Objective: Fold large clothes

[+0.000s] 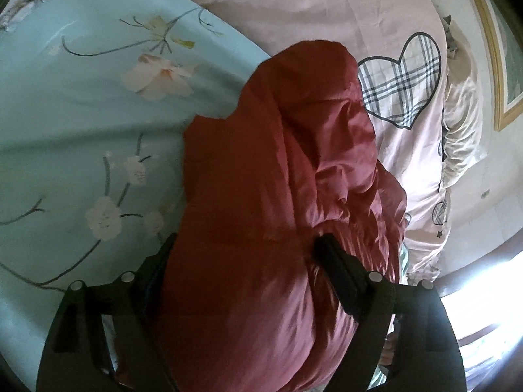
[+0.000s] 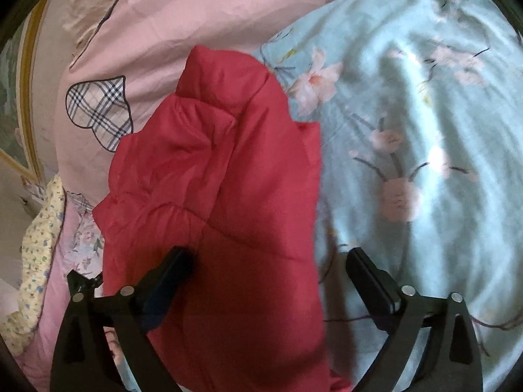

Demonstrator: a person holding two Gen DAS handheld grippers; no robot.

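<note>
While the red padded coat lies bunched on the bed, its long axis runs straight away from you in both wrist views, from a bulky near end under your hands to a narrower folded end toward the pink heart-print quilt. It sits across the seam where that quilt meets the pale blue floral sheet, blue on one side and pink on the other. Your two hands look about equally near to the near end, so neither has the advantage.

Your left hand-held gripper stands wide, and the coat's near bulk fills the gap between its fingers; the right finger rests against the fabric, but whether the pads press I cannot tell from this view, so I judge it a loose straddle, not a grip.

Your right hand-held gripper is spread as wide as it goes: one finger lies over the red cloth, the other hangs clear above the blue sheet, holding nothing.
</note>
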